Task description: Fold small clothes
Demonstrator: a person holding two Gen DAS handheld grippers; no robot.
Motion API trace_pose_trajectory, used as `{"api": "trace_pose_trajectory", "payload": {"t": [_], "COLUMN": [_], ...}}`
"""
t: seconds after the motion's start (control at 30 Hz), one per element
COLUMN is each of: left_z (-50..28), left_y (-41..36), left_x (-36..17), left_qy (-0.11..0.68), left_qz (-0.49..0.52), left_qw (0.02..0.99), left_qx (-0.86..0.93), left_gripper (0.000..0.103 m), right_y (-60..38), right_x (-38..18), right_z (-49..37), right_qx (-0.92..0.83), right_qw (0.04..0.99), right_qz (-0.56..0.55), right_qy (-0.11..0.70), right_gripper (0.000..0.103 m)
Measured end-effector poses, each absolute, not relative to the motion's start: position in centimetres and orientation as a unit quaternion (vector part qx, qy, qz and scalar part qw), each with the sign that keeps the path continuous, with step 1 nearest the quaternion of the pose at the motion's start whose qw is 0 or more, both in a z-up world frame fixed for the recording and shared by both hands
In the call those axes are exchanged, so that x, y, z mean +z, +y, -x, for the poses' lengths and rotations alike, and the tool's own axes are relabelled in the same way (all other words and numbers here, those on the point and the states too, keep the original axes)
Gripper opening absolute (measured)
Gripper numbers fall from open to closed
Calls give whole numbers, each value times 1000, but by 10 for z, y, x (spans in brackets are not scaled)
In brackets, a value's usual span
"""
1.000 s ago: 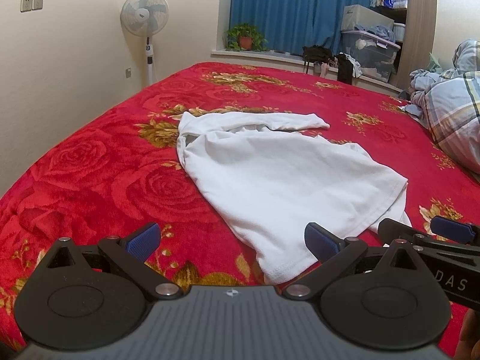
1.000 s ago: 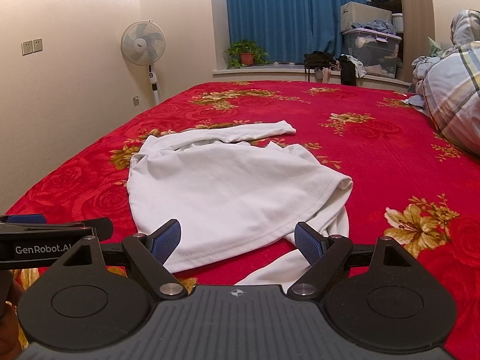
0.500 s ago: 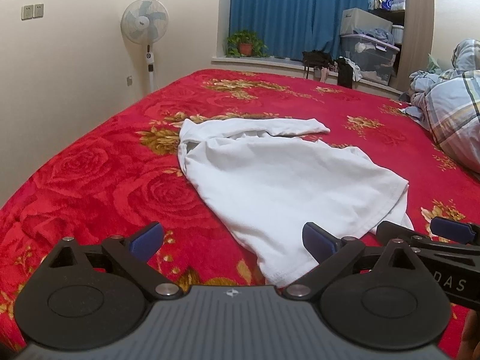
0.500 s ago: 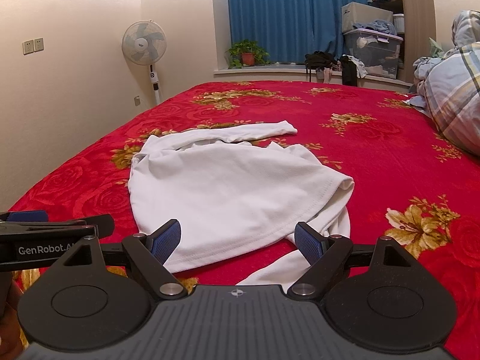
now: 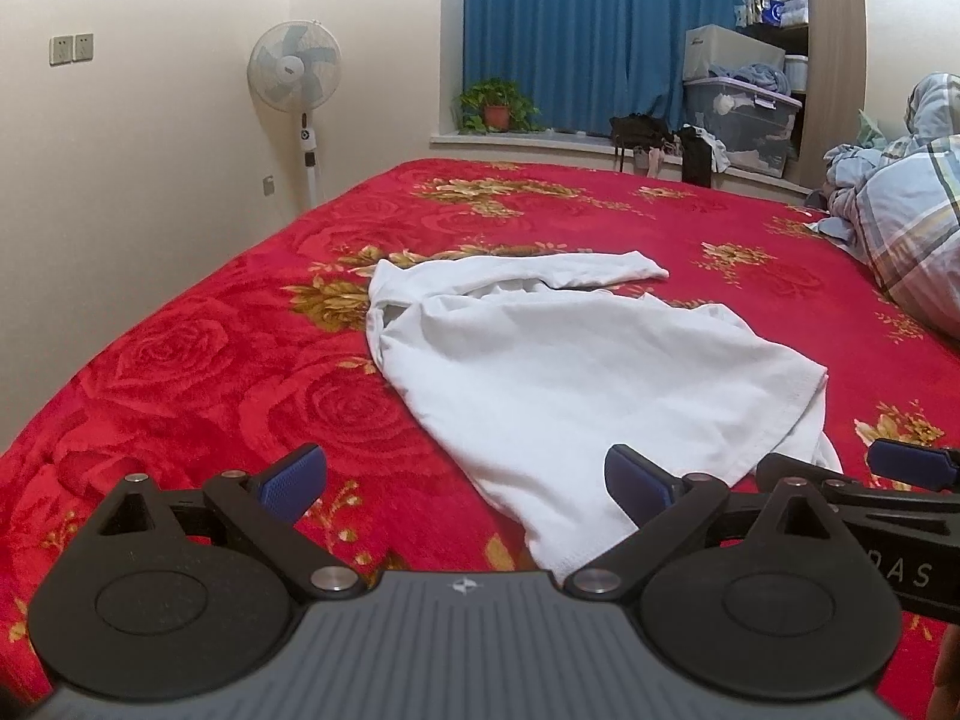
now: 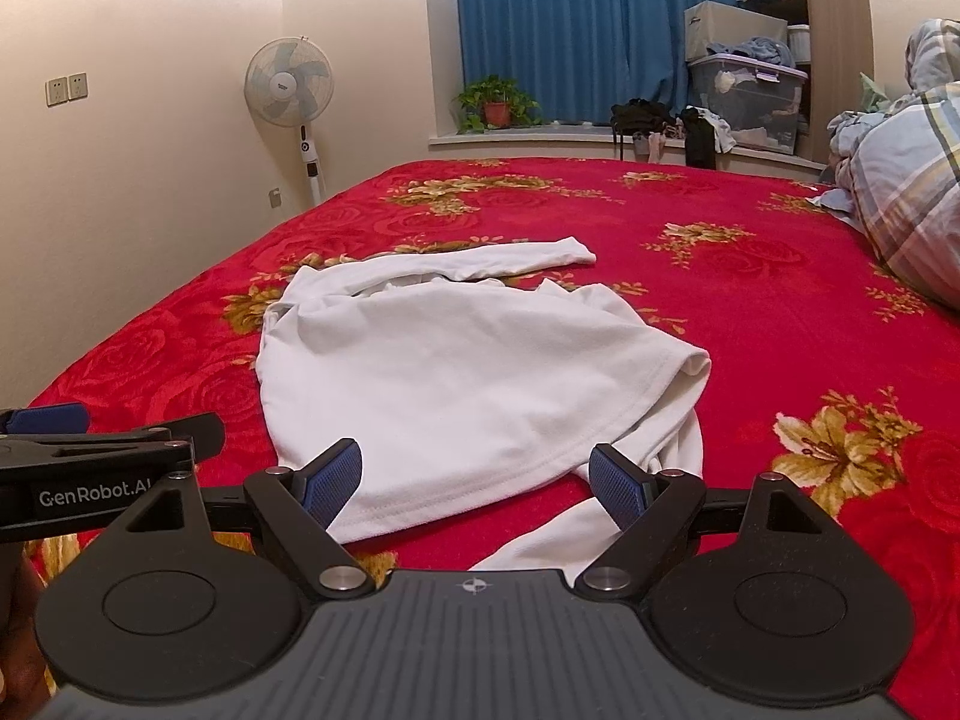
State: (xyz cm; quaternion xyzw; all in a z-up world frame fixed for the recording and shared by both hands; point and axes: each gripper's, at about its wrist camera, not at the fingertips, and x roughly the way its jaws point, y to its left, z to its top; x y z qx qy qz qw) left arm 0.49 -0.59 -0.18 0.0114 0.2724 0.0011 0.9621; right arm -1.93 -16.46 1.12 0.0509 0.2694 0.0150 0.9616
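A white long-sleeved shirt (image 5: 570, 372) lies spread and rumpled on the red flowered bed cover (image 5: 240, 360), one sleeve stretched across its far end. It also shows in the right wrist view (image 6: 456, 372), with a second sleeve trailing by its near hem. My left gripper (image 5: 465, 480) is open and empty, low over the cover at the shirt's near left corner. My right gripper (image 6: 477, 483) is open and empty just short of the near hem. Each gripper shows at the edge of the other's view.
A plaid quilt (image 5: 912, 228) is heaped at the bed's right side. A standing fan (image 5: 297, 78) stands by the left wall. A potted plant (image 5: 495, 108), bags and a storage bin (image 5: 741, 120) line the window ledge before blue curtains.
Both grippers have shifted only slightly; the left one has tilted up a little and eased back. The shirt has not moved.
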Motion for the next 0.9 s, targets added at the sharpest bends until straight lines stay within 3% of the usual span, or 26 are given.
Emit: {"api": "trace_pose_trajectory", "payload": {"t": [0.37, 0.47, 0.63, 0.9], "left_z": [-8, -9, -32, -95], "left_y": [-2, -2, -1, -6], "left_x": [-3, -3, -11, -59], "left_qy": [281, 280, 298, 381], "left_qz": [7, 3, -5, 26], "left_qw": [960, 960, 954, 924], "left_qx": [-1, -6, -18, -30], "left_gripper": [99, 96, 80, 73], "right_y": [-162, -164, -186, -214], "right_x": [7, 6, -12, -65], "right_z": [19, 18, -3, -37], "right_qx": [16, 12, -32, -97], "right_qw": [961, 959, 942, 902], "right_qz": [-51, -58, -79, -108], "right_qy": [272, 276, 324, 406], "right_gripper": [84, 84, 84, 80]}}
